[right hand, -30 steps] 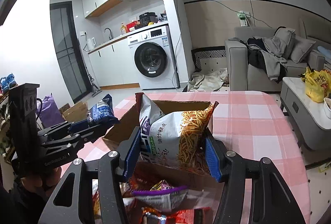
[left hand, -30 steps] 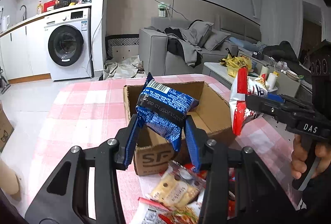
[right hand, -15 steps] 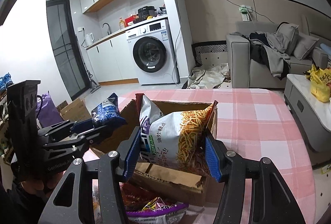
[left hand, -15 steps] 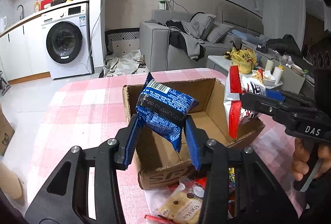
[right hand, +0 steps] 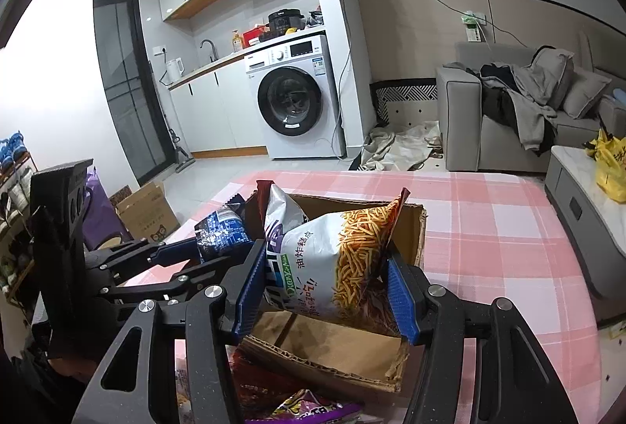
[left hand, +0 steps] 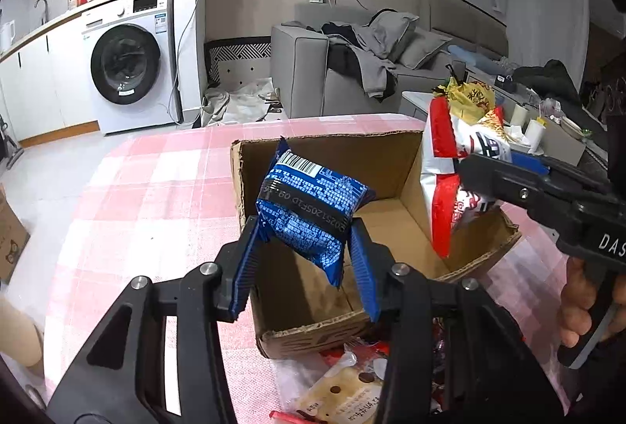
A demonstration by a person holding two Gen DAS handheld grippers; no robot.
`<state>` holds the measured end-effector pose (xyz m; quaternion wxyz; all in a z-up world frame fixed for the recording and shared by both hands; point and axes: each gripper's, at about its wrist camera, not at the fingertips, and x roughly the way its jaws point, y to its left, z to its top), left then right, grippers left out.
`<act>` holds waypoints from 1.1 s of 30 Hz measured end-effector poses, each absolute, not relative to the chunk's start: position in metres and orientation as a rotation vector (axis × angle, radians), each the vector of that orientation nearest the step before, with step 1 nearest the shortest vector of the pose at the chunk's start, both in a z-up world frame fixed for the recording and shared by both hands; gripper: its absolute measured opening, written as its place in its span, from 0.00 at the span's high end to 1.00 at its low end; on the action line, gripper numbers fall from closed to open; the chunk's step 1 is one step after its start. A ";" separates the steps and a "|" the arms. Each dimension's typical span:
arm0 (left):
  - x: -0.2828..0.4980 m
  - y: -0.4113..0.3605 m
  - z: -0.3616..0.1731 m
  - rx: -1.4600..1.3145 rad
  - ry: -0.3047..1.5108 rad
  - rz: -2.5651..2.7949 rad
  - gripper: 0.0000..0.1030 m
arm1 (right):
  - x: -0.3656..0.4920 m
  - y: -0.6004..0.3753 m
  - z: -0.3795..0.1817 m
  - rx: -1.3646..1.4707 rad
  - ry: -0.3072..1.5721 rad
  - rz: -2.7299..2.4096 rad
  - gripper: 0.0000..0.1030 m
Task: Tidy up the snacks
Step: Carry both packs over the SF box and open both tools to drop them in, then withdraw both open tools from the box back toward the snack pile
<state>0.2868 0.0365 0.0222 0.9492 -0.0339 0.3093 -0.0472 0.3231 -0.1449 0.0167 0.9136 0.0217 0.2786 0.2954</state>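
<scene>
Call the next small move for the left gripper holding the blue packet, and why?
Probably lower the left gripper a little and open it. It is clamped on the blue packet, which hangs over the open cardboard box, whose visible floor looks bare. The right gripper holds the fries bag beside it, so drop straight down.

Your table [left hand: 164, 189] wears a pink checked cloth; on it sits an open cardboard box [left hand: 391, 157], with loose snack packets [left hand: 340, 388] at its near side.

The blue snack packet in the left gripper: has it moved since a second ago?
Yes. The blue snack packet has moved forward over the cardboard box, whose near wall now lies under it.
</scene>
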 end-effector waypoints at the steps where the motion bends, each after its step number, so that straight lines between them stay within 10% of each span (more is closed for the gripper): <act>1: 0.287 0.035 0.022 -0.072 0.630 -0.094 0.58 | 0.323 -0.146 0.016 0.047 0.573 0.612 0.43; 10: 0.256 0.032 0.034 -0.053 0.592 -0.103 0.00 | 0.306 -0.159 0.026 0.038 0.555 0.627 0.00; 33: 0.122 0.053 0.034 -0.043 0.559 -0.065 0.01 | 0.212 -0.203 0.008 -0.005 0.600 0.558 0.00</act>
